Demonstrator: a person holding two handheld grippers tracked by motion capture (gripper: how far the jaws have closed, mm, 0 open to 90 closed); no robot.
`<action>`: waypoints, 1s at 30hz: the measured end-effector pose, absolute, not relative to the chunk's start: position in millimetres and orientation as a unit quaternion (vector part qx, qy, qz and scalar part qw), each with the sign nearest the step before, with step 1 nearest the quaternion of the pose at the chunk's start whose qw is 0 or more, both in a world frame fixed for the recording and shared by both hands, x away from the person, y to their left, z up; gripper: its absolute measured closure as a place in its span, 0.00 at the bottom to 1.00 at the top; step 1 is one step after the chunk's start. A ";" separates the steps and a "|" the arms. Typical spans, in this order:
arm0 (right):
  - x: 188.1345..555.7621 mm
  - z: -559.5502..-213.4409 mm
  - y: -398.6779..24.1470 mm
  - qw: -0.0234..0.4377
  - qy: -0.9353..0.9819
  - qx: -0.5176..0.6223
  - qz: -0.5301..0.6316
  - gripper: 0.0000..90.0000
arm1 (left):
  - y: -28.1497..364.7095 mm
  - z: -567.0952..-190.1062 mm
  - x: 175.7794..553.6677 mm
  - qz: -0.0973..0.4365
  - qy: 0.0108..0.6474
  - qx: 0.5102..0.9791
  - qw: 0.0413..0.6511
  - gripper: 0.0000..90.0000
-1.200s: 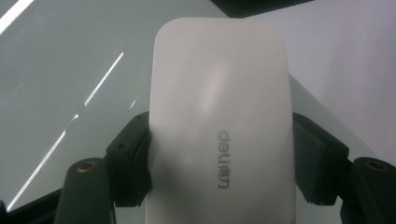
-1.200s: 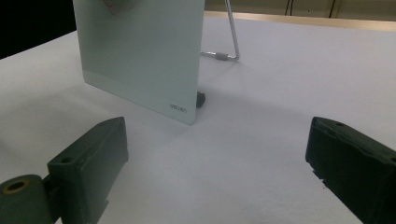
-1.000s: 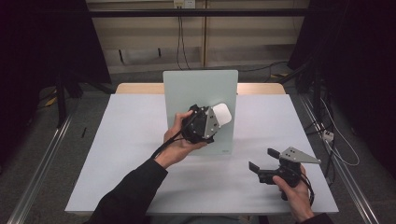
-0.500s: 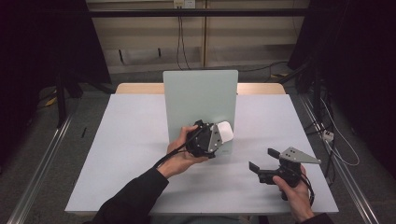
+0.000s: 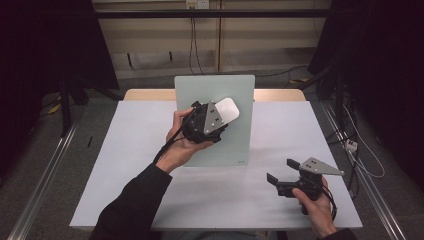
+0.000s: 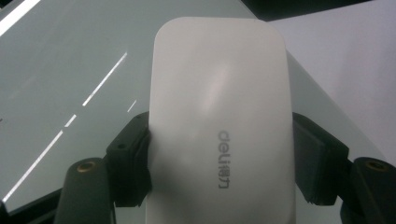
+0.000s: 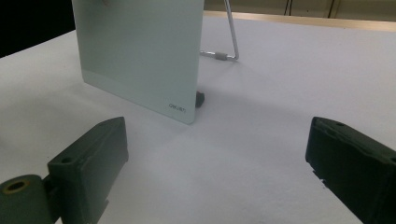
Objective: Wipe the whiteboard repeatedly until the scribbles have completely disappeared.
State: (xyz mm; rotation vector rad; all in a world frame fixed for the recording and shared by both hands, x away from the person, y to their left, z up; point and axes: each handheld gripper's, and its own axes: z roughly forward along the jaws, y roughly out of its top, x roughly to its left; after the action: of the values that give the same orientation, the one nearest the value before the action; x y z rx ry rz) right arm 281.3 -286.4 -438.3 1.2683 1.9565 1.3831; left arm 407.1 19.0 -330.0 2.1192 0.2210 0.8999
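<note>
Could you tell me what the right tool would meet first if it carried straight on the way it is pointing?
Probably the pale green glass board. The right tool, jaws open, points across bare white table towards the board's lower corner, with nothing between. Depth is unclear, so it may graze the tabletop first.

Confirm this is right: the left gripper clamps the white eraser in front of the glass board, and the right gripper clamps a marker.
Not quite: the right gripper holds nothing; the right gripper view shows its jaws open over the bare table. The rest stands: the left gripper clamps the white eraser before the glass board.

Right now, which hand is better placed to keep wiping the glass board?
Left. The left gripper already clamps the white eraser against the board; the right gripper sits open, empty, off to the side.
</note>
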 end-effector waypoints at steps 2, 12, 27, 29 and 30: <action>281.1 -438.3 -286.1 0.214 0.706 0.455 0.499 0.06 | 20.3 -336.2 404.1 0.353 0.082 0.844 0.395 0.35; 281.6 -438.4 -285.5 0.215 0.706 0.456 0.498 0.06 | 24.9 -391.5 380.2 0.316 0.045 0.881 0.348 0.35; 281.6 -438.4 -285.8 0.215 0.705 0.456 0.498 0.06 | 59.5 -362.8 393.8 0.332 0.094 0.857 0.384 0.35; 281.7 -438.3 -285.8 0.215 0.705 0.456 0.499 0.06 | 66.0 -355.1 397.6 0.337 0.103 0.850 0.392 0.35; 281.8 -438.3 -285.6 0.216 0.705 0.456 0.498 0.06 | 67.8 -352.8 398.6 0.338 0.106 0.848 0.395 0.35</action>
State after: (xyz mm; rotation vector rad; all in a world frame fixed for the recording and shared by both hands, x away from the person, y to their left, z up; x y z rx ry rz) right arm 281.8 -285.6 -438.3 1.2647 1.9553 1.3800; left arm 398.6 67.8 -352.8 2.1494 0.2691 0.8569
